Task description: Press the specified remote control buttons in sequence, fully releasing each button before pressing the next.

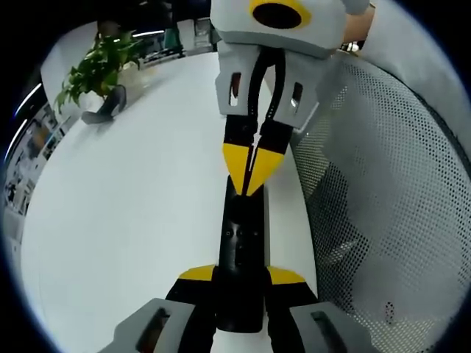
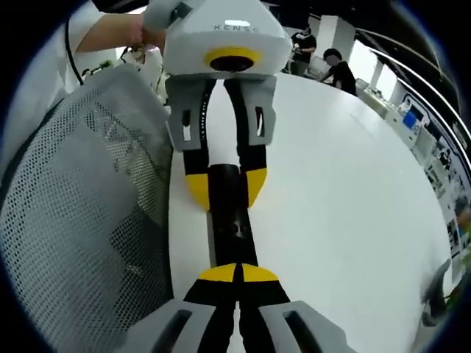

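Note:
A slim black remote control (image 1: 239, 243) is held lengthwise over the white table (image 1: 132, 206), and small buttons show on its top face. My left gripper (image 1: 241, 276) is shut on it, one yellow-tipped jaw on each long side. My right gripper (image 1: 250, 175) comes in from the opposite end with its jaws shut together, and its tips rest on the remote's far end. In the right gripper view the shut right gripper (image 2: 237, 273) covers the near end of the remote (image 2: 232, 220), and the left gripper (image 2: 226, 187) clamps it from beyond.
A grey mesh chair back (image 1: 383, 184) stands close beside the table edge, also seen as the chair back (image 2: 81, 220). A potted plant (image 1: 96, 70) sits at the table's far corner. People (image 2: 335, 66) sit at the far side of the room.

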Demonstrator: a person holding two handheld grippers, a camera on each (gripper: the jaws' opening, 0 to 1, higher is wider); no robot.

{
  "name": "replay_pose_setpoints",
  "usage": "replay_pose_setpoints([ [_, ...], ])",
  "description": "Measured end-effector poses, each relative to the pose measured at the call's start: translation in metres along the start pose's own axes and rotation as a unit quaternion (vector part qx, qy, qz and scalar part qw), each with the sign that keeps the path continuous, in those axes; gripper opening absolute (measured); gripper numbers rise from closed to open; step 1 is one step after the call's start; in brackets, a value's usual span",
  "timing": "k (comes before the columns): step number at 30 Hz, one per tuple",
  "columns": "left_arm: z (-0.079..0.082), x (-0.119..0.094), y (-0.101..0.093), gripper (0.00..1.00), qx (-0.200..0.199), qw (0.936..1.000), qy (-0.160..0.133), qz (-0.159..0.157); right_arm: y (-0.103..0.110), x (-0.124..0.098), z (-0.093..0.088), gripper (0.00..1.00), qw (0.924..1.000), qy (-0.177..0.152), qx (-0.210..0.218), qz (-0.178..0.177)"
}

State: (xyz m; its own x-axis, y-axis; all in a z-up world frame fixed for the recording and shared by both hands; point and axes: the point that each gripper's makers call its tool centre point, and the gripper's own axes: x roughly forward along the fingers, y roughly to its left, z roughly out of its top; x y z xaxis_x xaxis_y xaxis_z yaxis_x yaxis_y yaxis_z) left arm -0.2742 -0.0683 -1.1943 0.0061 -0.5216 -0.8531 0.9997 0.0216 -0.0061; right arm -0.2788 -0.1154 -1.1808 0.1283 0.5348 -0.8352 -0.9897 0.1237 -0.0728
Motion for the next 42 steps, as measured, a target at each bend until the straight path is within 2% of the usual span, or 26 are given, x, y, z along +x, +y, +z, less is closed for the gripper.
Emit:
replay_pose_setpoints([
  [3, 0.0001, -0.0001, -0.0002, 0.24, -0.001, 1.0, 0.001, 0.0, 0.0008, 0.0012, 0.0015, 0.0, 0.9997, 0.01, -0.022, 0.002],
  [10, -0.0002, -0.0001, 0.0003, 0.24, -0.002, 1.0, 0.003, -0.001, -0.0004, 0.0035, 0.0022, 0.0, 0.999, 0.026, -0.035, 0.003],
  [16, -0.0003, -0.0001, 0.0001, 0.24, -0.002, 1.0, 0.004, 0.0, -0.0016, 0.0018, 0.0013, 0.0, 1.0, 0.0, -0.003, -0.004],
  [20, -0.0004, 0.0003, 0.0001, 0.24, -0.002, 1.0, 0.004, 0.002, -0.0006, 0.0019, 0.0026, 0.0, 0.9998, 0.001, -0.018, -0.005],
  [23, -0.0004, 0.0004, 0.0, 0.24, -0.002, 1.0, 0.003, 0.002, 0.0003, 0.001, 0.0034, 0.0, 1.0, -0.004, -0.002, 0.009],
  [25, -0.0003, 0.0004, 0.0001, 0.24, -0.003, 1.0, 0.003, 0.002, -0.001, 0.0007, 0.0055, 0.04, 0.9999, -0.012, 0.007, 0.008],
  [42, 0.0004, 0.0005, 0.0003, 0.24, -0.004, 1.0, -0.006, 0.001, -0.0006, 0.004, 0.0039, 0.04, 0.9989, -0.005, 0.01, 0.046],
])
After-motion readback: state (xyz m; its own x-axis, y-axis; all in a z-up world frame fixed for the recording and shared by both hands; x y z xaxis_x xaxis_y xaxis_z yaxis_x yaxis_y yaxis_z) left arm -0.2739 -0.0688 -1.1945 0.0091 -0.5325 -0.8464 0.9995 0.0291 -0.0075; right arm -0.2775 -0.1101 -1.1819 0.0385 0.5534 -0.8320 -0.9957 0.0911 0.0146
